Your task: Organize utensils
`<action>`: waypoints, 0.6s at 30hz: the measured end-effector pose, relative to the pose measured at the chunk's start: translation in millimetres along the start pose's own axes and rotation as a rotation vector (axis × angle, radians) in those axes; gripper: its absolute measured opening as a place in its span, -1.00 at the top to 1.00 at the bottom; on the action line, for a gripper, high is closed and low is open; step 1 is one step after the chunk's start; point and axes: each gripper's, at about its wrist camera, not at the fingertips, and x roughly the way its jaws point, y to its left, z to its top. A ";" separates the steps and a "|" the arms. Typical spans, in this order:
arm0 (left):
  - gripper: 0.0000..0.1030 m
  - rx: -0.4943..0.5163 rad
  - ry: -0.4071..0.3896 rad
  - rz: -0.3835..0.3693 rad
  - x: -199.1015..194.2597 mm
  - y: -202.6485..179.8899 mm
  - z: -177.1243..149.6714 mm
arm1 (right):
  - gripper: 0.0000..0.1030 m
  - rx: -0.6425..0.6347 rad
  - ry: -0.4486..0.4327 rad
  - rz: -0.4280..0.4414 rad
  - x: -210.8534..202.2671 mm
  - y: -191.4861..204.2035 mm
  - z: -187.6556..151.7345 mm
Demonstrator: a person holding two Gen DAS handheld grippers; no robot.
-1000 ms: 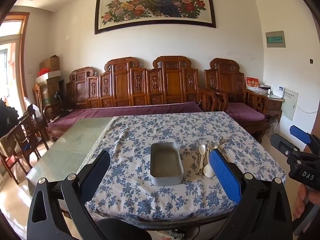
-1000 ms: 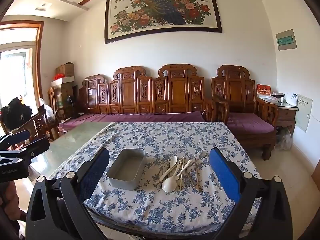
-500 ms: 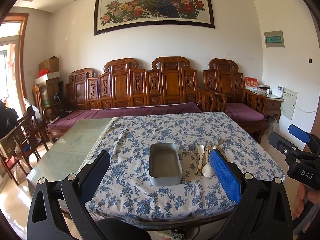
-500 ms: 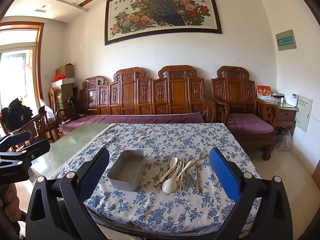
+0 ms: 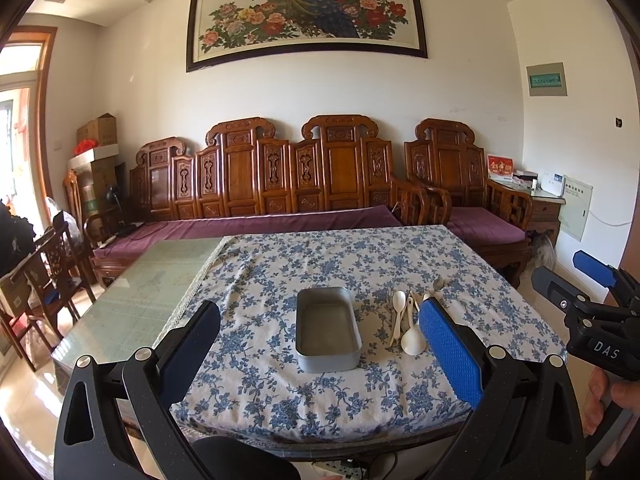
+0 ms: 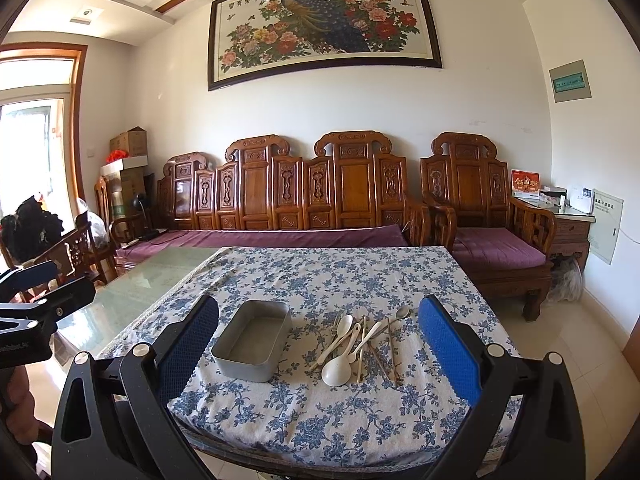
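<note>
Both claws gape empty — left claw (image 5: 320,344) hides part of the utensils (image 5: 408,320).

a table (image 5: 132,312) stands in the foreground, its right part draped in a blue-flowered white tablecloth (image 5: 340,264), its left part bare greenish glass. behind it runs a long carved wooden bench (image 5: 272,176) with a purple cushion (image 5: 248,226), and just beside it on the right a matching armchair (image 6: 480,200). above the bench hangs a framed peacock-and-peony painting (image 6: 324,26). cardboard boxes (image 5: 96,136) are stacked in the left corner near a bright doorway (image 6: 32,136). a small side cabinet (image 6: 570,228) sits in the right corner with a red card (image 6: 525,184) on top, and a grey panel (image 5: 546,80) is fixed high on the right wall
</note>
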 end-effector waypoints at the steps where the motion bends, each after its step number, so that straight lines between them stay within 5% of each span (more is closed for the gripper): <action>1: -0.87 0.002 -0.002 -0.001 -1.1 -0.9 -0.1 | -0.95 0.001 0.000 0.001 0.1 -0.1 0.0; 18: -0.87 0.008 -0.011 -0.006 -6.3 -5.9 -0.6 | -0.95 0.001 -0.002 0.003 -1.5 -0.6 1.3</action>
